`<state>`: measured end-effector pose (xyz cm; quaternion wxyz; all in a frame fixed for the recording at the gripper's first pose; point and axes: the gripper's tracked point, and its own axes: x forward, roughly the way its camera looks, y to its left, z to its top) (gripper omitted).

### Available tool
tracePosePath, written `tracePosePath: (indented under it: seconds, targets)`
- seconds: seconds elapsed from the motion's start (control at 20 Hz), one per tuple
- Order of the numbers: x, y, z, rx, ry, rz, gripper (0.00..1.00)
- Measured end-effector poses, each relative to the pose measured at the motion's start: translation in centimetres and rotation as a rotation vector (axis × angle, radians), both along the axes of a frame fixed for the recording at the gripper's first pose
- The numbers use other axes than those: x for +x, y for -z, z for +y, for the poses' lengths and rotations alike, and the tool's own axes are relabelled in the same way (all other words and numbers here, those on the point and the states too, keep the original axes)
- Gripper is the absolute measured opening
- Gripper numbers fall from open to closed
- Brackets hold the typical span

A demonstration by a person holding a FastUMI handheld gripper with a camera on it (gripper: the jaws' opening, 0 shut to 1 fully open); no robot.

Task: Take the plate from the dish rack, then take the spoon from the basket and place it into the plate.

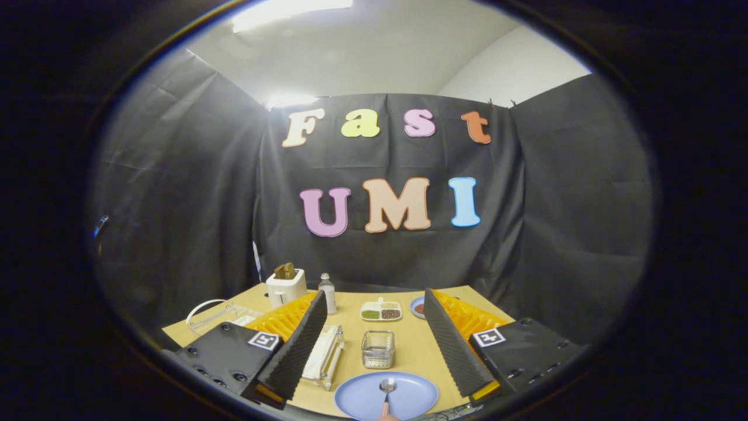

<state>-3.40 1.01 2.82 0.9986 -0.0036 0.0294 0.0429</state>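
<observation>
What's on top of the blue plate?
A spoon lies on the blue plate, between the open fingers; its handle's end is cut off from sight. The gripper holds nothing.

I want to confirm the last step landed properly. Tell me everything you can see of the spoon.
The spoon lies on the round blue plate, between the open gripper fingers, which touch nothing. Its shiny, metal-looking bowl points toward the small wire basket just beyond; its pinkish handle runs back toward the camera, its end cut off.
</observation>
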Motion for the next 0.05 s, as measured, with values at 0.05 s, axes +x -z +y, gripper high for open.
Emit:
tracePosePath:
  seconds: [0.05]
  targets:
    - [0.01, -0.17, 0.1, 0.002, 0.0, -0.005, 1.0]
